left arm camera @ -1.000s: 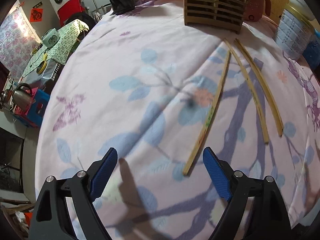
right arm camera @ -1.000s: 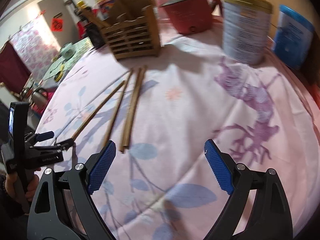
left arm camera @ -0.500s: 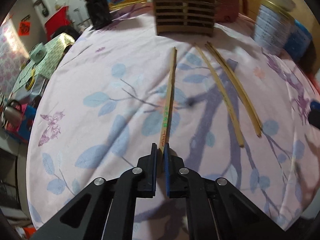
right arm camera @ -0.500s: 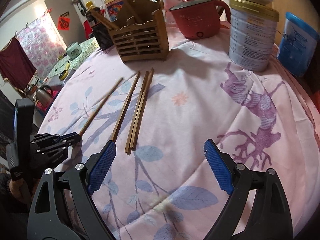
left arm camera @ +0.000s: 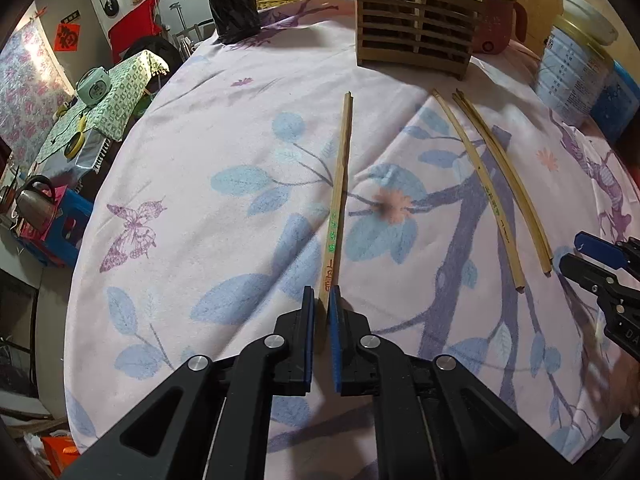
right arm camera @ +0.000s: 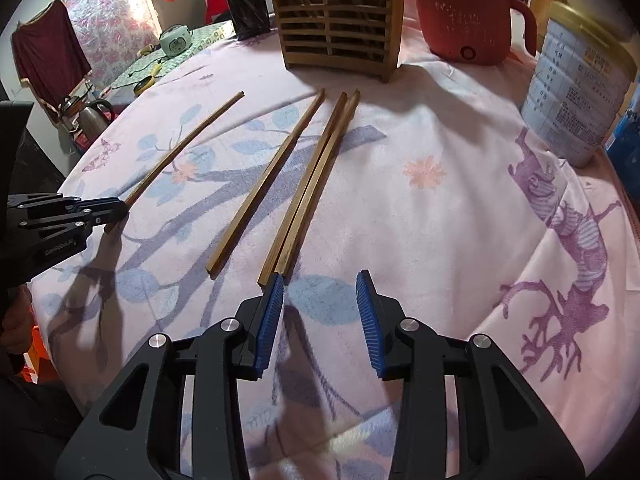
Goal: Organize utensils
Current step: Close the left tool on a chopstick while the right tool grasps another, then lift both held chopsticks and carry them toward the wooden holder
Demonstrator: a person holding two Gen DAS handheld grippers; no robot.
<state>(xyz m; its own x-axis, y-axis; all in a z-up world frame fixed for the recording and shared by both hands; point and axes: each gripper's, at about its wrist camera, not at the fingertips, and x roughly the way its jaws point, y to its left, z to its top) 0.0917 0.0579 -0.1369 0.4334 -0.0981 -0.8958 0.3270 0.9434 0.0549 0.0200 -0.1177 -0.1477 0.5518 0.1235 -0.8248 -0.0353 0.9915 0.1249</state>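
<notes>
Several wooden chopsticks lie on the pink flowered tablecloth (left arm camera: 224, 140). My left gripper (left arm camera: 323, 300) is shut on the near end of one chopstick (left arm camera: 340, 188), which points toward the slatted wooden utensil holder (left arm camera: 416, 28) at the back. In the right wrist view that chopstick (right arm camera: 188, 144) lies at the left, with the left gripper (right arm camera: 116, 210) on its end. A single chopstick (right arm camera: 268, 184) and a touching pair (right arm camera: 316, 180) lie in the middle. My right gripper (right arm camera: 320, 284) is open, its left fingertip just at the pair's near end.
A red electric pot (right arm camera: 464, 20) stands right of the holder (right arm camera: 340, 20). A tall tin can (right arm camera: 576, 88) and a blue box (right arm camera: 628, 152) stand at the right edge. A black container (left arm camera: 234, 8) stands at the back left. The table edge drops off at the left.
My left gripper closed on the chopstick's near end and holds it. My right gripper moved forward to the near end of the pair, and its jaws narrowed but stay open.
</notes>
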